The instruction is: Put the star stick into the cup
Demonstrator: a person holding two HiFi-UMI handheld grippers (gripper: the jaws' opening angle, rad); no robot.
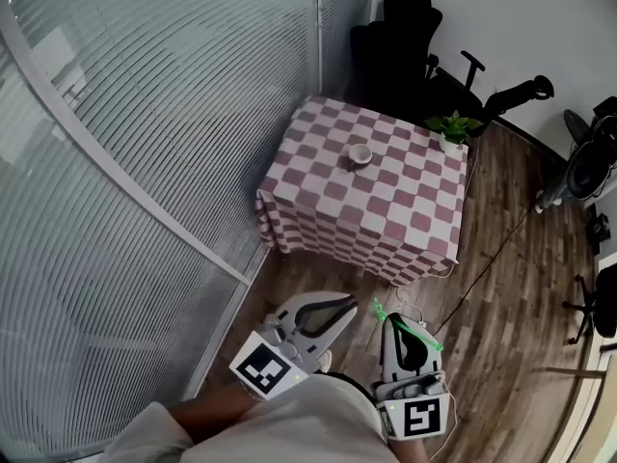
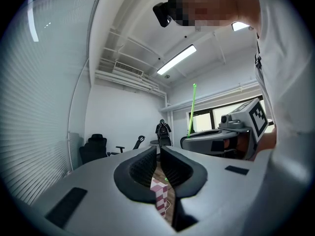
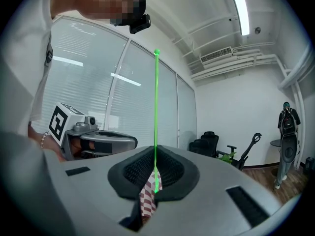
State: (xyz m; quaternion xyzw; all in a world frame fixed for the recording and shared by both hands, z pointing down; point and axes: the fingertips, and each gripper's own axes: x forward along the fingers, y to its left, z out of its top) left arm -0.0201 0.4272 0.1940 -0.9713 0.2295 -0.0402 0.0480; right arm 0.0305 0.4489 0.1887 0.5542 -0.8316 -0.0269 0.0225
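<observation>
Glass partition: a wall of glass with slatted blinds point(image 1: 116, 162) filled the left of the head view.
Table: a table under a pink-and-white checked cloth point(image 1: 386, 220) stood on the wood floor point(image 1: 501, 258), beside the glass.
Cup: a small pale cup point(image 1: 360, 154) stood upright on the cloth, about midway across and nearer the far edge.
Plant: a small green potted plant point(image 1: 455, 125) sat at the table's far right corner.
Chairs: black office chairs point(image 1: 395, 46) stood behind the table's far edge.
Left gripper: the left gripper point(image 2: 160, 151) hung over the floor on the near side of the table. Its jaws met at the tips and nothing was between them; only a strip of checked cloth showed through the slit behind the tips.
Star stick: the thin green star stick point(image 3: 156, 112) was pinched between the right gripper's pads, well apart from the cup and off the table. In the right gripper view its long axis ran straight up out of the jaws, crosswise to them, and ended in a small knob at the top. In the head view it lay slantwise across the jaw tips, one end toward the left gripper and the other out to the right.
Right gripper: the right gripper point(image 3: 155, 151) was just beside the left one, its jaws clamped on the stick.
</observation>
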